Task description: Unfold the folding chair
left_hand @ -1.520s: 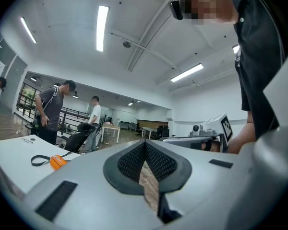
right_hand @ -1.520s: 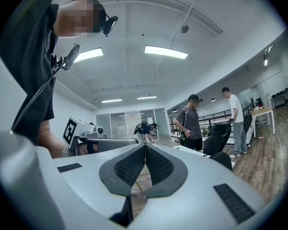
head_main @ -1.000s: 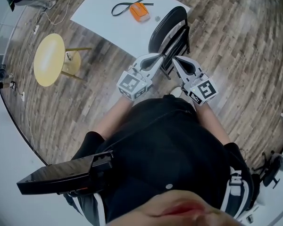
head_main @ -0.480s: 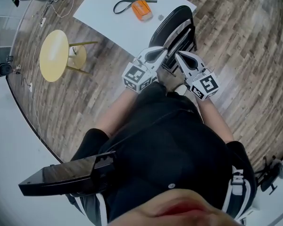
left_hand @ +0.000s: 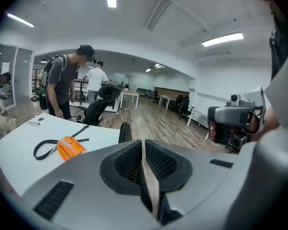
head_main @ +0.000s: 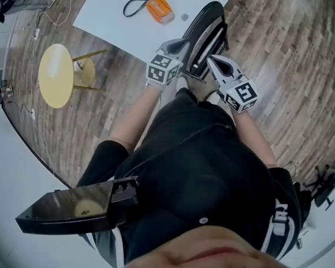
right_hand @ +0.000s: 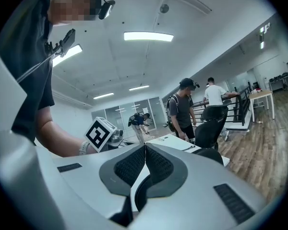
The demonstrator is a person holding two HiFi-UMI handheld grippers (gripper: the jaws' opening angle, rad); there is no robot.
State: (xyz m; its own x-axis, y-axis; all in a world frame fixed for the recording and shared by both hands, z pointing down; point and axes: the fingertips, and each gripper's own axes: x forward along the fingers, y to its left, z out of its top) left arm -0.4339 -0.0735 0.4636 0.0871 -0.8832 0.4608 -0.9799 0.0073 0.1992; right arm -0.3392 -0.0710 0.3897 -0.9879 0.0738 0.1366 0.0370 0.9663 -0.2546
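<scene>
Plainly, the black folding chair (head_main: 205, 29) stands folded against the white table (head_main: 117, 27). The left gripper (head_main: 180, 44) and right gripper (head_main: 213, 62) flank it, jaws together and empty. This looks like the approach; next, the jaws must open to grasp seat and back.

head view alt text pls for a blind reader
Seen from above, a person holds the left gripper and right gripper, both shut, close to a folded black chair standing at the edge of a white table. An orange object lies on the table; a round yellow table stands further left.
</scene>
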